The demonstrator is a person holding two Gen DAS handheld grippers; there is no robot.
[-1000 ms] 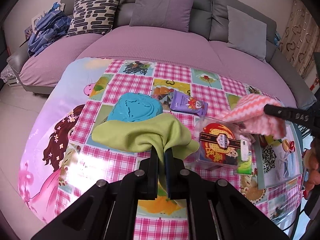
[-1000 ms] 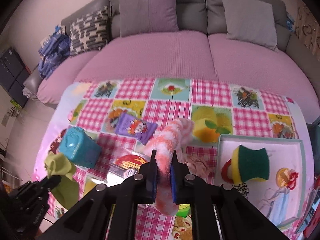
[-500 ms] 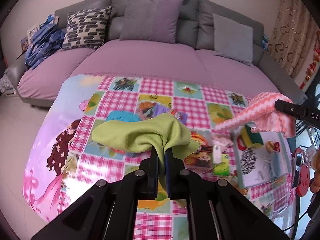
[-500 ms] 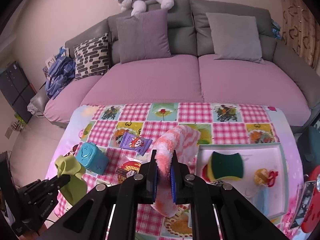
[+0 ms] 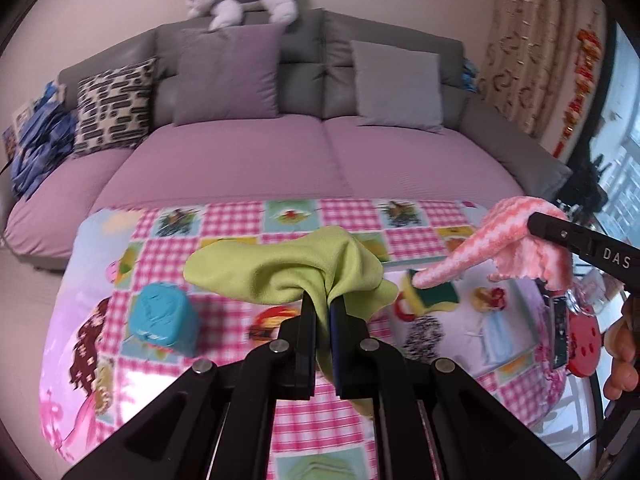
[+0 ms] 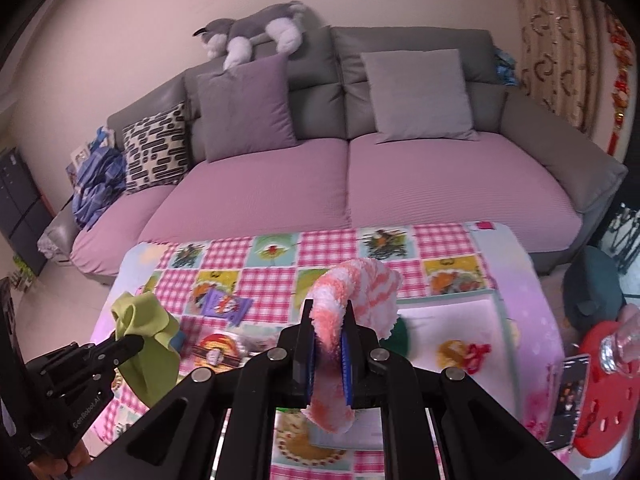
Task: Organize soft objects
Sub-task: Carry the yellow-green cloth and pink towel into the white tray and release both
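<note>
Both wrist cameras are looking from above the surface (image 5: pixel 224 220) toward the sofa (image 6: pixel 360 196), sharing it; each is catching the other gripper at frame edge.

Grey sofa (image 6: pixel 400 92) with mauve seat cushions against a plain pale wall (image 6: pixel 120 20), plush husky (image 6: pixel 256 30) sprawled along the backrest. Patterned beige curtain (image 6: pixel 560 40) at right, pale tiled floor (image 6: pixel 48 300) at left.

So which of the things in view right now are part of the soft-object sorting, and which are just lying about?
In the job:
- green cloth, clamped in the left gripper
- pink-and-white fuzzy cloth, clamped in the right gripper
- white tray with the sponge

Just lying about:
- teal box
- purple packet
- plush husky on the sofa
</note>
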